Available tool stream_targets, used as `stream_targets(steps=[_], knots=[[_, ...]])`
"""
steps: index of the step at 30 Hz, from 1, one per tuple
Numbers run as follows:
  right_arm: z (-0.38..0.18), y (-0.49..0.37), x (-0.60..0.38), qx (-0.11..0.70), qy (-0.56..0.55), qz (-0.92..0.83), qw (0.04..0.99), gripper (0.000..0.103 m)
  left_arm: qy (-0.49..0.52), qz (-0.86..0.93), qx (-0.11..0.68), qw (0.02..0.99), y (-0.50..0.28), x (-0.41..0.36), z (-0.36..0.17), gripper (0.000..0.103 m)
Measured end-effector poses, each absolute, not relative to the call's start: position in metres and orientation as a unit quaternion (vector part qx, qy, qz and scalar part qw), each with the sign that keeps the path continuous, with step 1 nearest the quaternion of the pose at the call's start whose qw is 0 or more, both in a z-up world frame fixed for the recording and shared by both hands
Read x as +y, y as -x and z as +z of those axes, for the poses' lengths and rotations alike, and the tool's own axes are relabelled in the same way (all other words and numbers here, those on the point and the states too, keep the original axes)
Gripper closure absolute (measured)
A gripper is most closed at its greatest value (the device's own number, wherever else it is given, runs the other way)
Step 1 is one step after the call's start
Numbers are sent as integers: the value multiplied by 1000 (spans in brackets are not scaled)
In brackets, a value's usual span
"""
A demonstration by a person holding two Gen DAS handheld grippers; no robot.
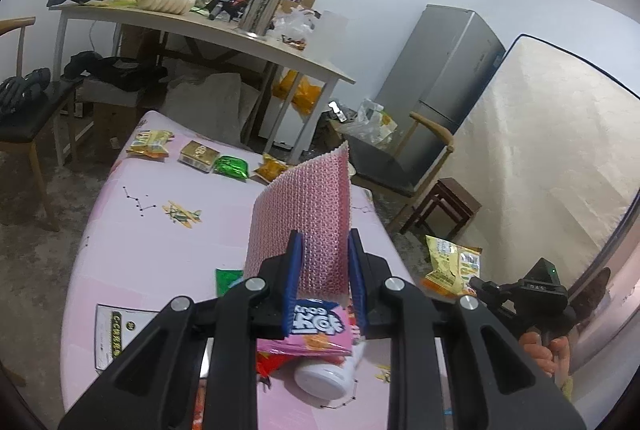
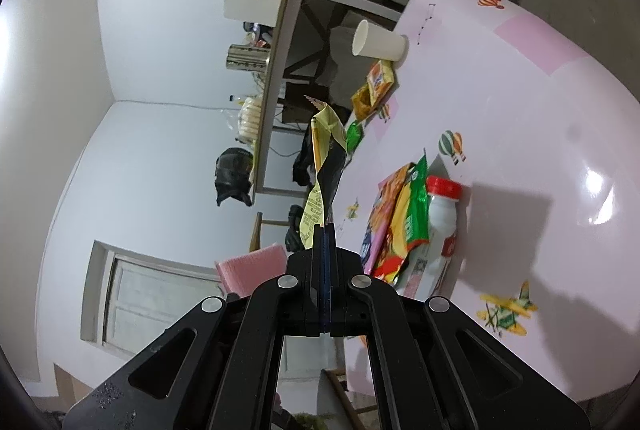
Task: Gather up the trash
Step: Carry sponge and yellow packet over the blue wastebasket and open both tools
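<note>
My left gripper (image 1: pixel 324 250) is shut on a pink bubble-wrap sheet (image 1: pixel 302 218), held upright above the pink table (image 1: pixel 160 250). Under it lie a pink snack packet (image 1: pixel 316 330) and a white bottle (image 1: pixel 328 378). My right gripper (image 2: pixel 324 230) is shut on a yellow and black snack wrapper (image 2: pixel 320 173), held in the air beside the table edge; the wrapper also shows in the left wrist view (image 1: pixel 452 262). The bubble wrap shows in the right wrist view (image 2: pixel 248 268). A pile of snack packets (image 2: pixel 400 222) and the red-capped white bottle (image 2: pixel 440 222) lie on the table.
More wrappers lie at the table's far side: a yellow packet (image 1: pixel 150 143), a gold box (image 1: pixel 199 155), a green packet (image 1: pixel 232 167), an orange packet (image 1: pixel 272 167). A white paper cup (image 2: pixel 378 39) stands near orange packets (image 2: pixel 374 87). A cluttered desk (image 1: pixel 224 29), chairs (image 1: pixel 400 165), fridge and mattress stand around.
</note>
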State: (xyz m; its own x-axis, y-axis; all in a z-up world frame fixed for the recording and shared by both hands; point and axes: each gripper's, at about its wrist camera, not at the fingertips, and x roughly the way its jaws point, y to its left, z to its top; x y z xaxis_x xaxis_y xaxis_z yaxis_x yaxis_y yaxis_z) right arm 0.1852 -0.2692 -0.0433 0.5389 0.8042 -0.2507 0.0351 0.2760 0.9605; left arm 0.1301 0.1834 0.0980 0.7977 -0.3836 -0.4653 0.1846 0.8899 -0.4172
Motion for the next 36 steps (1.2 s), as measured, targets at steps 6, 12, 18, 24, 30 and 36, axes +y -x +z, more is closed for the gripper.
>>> stream_targets(steps=[6,12,18,24,30,36], knots=[[-36,-166,-272,387,-528,286,700,103,179,-175,275,928,-119,169,103,82],[-33,-143,-286,378,-528,280,707,103,173,-205,271,924,-111,145,110,81],[-28,-118,-312,361,-532,263,719,103,166,-236,272,918,-104,113,116,82],[-29,-90,-349,340,-545,233,730,103,154,-272,276,909,-102,71,118,81],[-36,-63,-386,319,-562,201,736,103,142,-309,292,894,-105,24,115,81],[-49,-33,-422,298,-585,166,736,103,126,-354,313,872,-109,-34,108,81]])
